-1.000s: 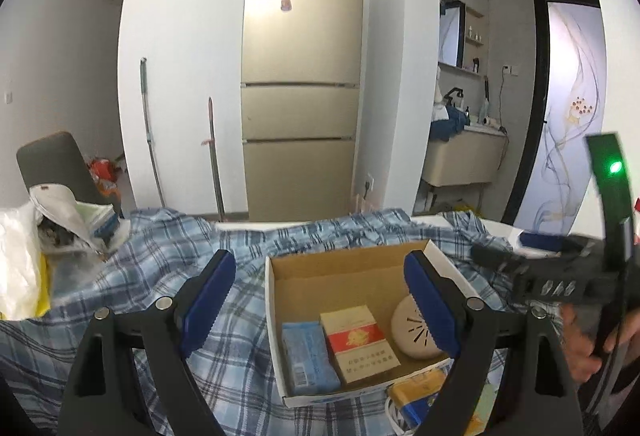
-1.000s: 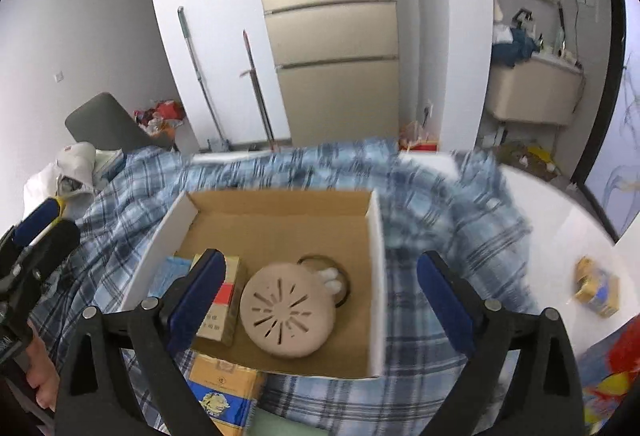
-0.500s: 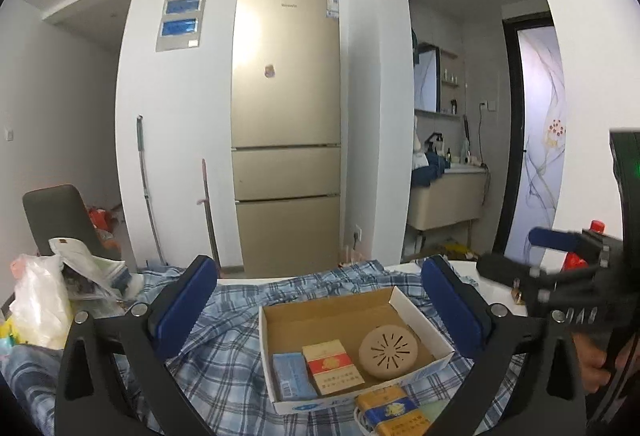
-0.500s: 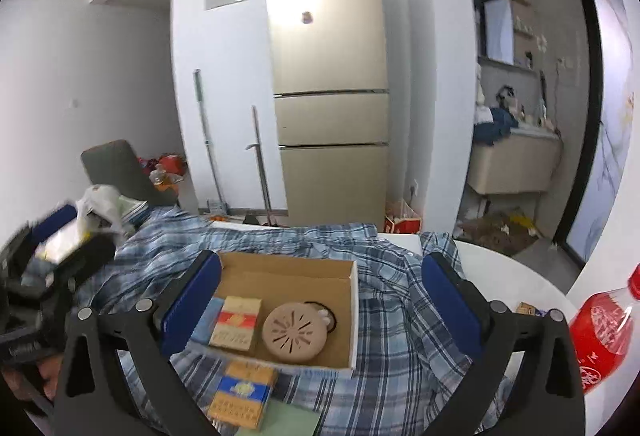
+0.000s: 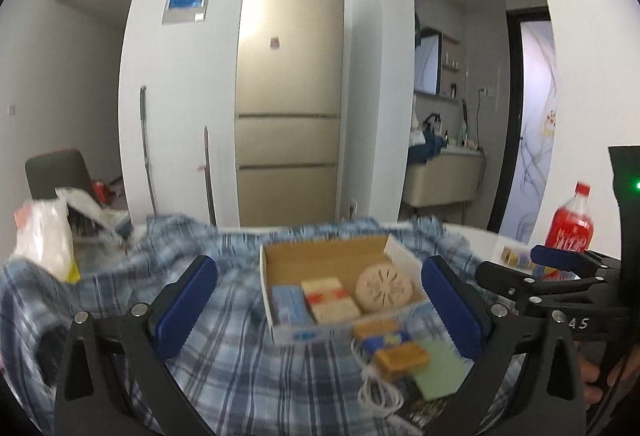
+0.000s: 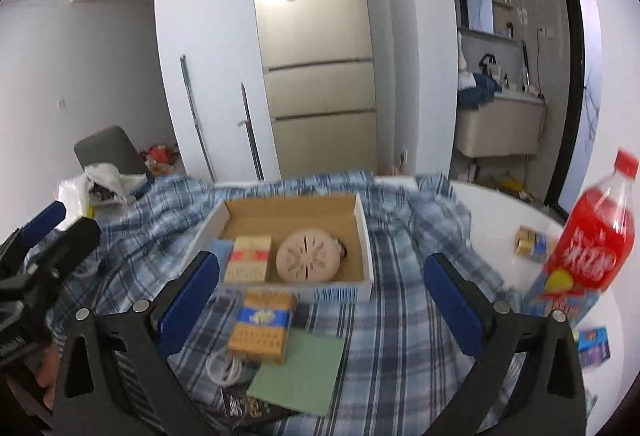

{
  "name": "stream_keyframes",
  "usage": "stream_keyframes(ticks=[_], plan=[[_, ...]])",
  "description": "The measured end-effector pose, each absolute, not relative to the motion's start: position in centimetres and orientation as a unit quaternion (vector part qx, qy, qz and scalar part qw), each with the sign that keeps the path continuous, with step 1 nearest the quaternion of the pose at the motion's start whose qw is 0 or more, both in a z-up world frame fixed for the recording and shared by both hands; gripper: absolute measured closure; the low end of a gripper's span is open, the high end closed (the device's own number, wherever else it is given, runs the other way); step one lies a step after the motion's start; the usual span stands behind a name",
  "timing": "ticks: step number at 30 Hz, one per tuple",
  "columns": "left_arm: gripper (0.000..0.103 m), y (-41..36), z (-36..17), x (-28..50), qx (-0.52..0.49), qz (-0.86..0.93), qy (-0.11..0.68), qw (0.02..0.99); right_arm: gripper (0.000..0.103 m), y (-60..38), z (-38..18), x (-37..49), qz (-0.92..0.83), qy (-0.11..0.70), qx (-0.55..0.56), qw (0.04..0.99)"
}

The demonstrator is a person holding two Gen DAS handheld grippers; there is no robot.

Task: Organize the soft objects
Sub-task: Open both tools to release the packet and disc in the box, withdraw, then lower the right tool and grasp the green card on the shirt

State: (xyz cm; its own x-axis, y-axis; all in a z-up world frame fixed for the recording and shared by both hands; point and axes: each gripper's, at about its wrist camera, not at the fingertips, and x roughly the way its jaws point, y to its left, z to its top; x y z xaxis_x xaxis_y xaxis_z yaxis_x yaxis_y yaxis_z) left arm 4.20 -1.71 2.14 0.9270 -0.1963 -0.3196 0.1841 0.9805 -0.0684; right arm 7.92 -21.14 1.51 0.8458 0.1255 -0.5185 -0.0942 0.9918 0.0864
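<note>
A blue plaid cloth (image 5: 224, 356) (image 6: 404, 316) lies rumpled over the white table. On it stands an open cardboard box (image 5: 332, 260) (image 6: 292, 211) holding a blue pack (image 5: 289, 303), a red and white pack (image 5: 329, 298) (image 6: 248, 258) and a round beige disc (image 5: 383, 288) (image 6: 307, 255). In front of the box lie an orange and blue pack (image 6: 262, 326), a green card (image 6: 298, 372) and a white cable (image 6: 226, 366). My left gripper (image 5: 318, 310) and my right gripper (image 6: 322, 302) both stand open, empty, held back from the box.
A red soda bottle (image 6: 588, 236) (image 5: 570, 226) stands at the table's right with small packs (image 6: 532, 244) near it. A white plastic bag (image 5: 44, 236) sits at the left. A fridge (image 5: 290, 95), a grey chair (image 6: 110, 149) and a doorway stand beyond.
Both grippers have drawn back from the box, which now looks smaller and farther. Both pairs of jaws stand wider. The soda bottle and the items in front of the box have come into view.
</note>
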Motion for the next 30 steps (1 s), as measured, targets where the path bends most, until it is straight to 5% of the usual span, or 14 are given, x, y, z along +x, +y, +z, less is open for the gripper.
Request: stream_keyframes(ticks=[7, 15, 30], plan=[[0.000, -1.8, -1.5, 5.7, -0.003, -0.101, 0.207, 0.973, 0.001, -21.4, -2.2, 6.9, -0.007, 0.249, 0.011, 0.968], [0.000, -3.4, -2.3, 5.8, 0.028, -0.112, 0.215, 0.970, 0.001, -21.5, -4.9, 8.9, -0.002, 0.318, 0.007, 0.948], [0.000, -2.5, -2.3, 6.2, 0.008, -0.101, 0.223, 0.970, 0.001, -21.7, -5.4, 8.9, 0.009, 0.336, 0.022, 0.942]])
